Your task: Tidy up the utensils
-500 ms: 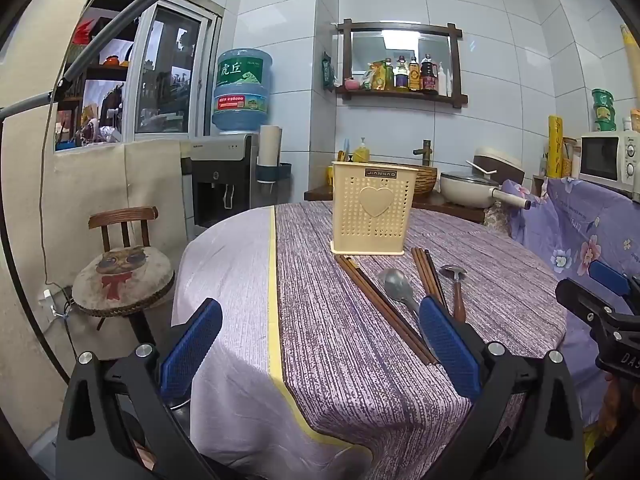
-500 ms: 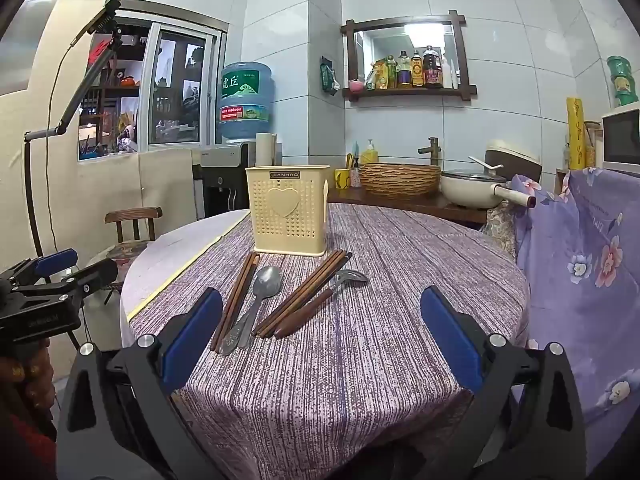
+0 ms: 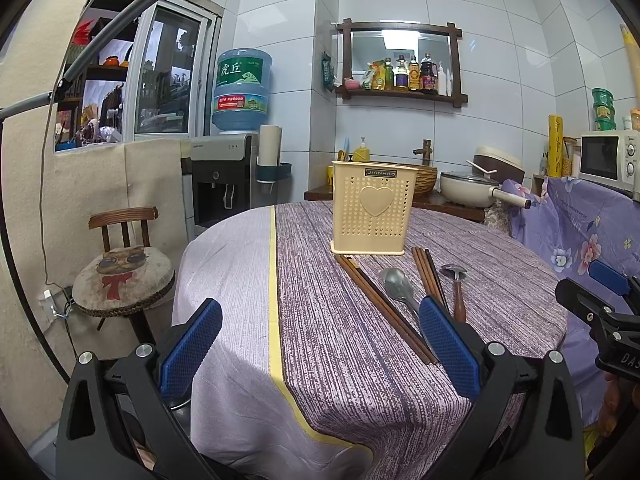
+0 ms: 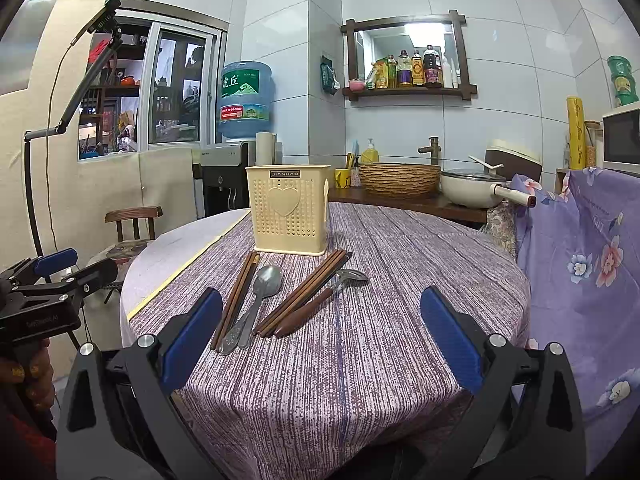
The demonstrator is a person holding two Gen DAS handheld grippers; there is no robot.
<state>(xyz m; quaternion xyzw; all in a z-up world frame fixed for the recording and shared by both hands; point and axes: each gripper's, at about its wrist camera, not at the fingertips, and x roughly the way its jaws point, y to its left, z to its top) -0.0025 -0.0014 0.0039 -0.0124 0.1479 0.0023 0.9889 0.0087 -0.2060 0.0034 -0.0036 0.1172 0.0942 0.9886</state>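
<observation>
Left wrist view. Left gripper [image 3: 320,344] low over the near table edge, blue pads [image 3: 191,347] wide apart, nothing between them. Round table [image 3: 224,280] under a purple striped cloth; a pale strip with a yellow band runs down the cloth at 7 o'clock — only this view shows it in full. Cream perforated utensil holder [image 3: 371,208] upright at 12 o'clock, heart on its face; its inside cannot be seen. In front of it on the cloth, lying flat: a chopstick pair [image 3: 380,300], a steel spoon [image 3: 396,283], a second chopstick bundle [image 3: 428,272], a wooden-handled ladle [image 3: 458,292]. The right pad covers the spoon's handle end. Stool with a cat cushion [image 3: 122,280] at 9 o'clock. The right gripper's black body shows at 3 o'clock.

Right wrist view. Right gripper [image 4: 322,334] also spread wide, empty. Here the four pieces lie unobstructed between the pads: chopstick pair [image 4: 236,300], steel spoon [image 4: 260,292], chopstick bundle [image 4: 308,292], ladle [image 4: 320,300] — handles toward the camera. Utensil holder [image 4: 288,212] at 12 o'clock, just behind their tips. Woven basket [image 4: 400,180] on the counter behind; contents hidden. Left gripper [image 4: 56,276] at 9 o'clock, held off the table edge.
</observation>
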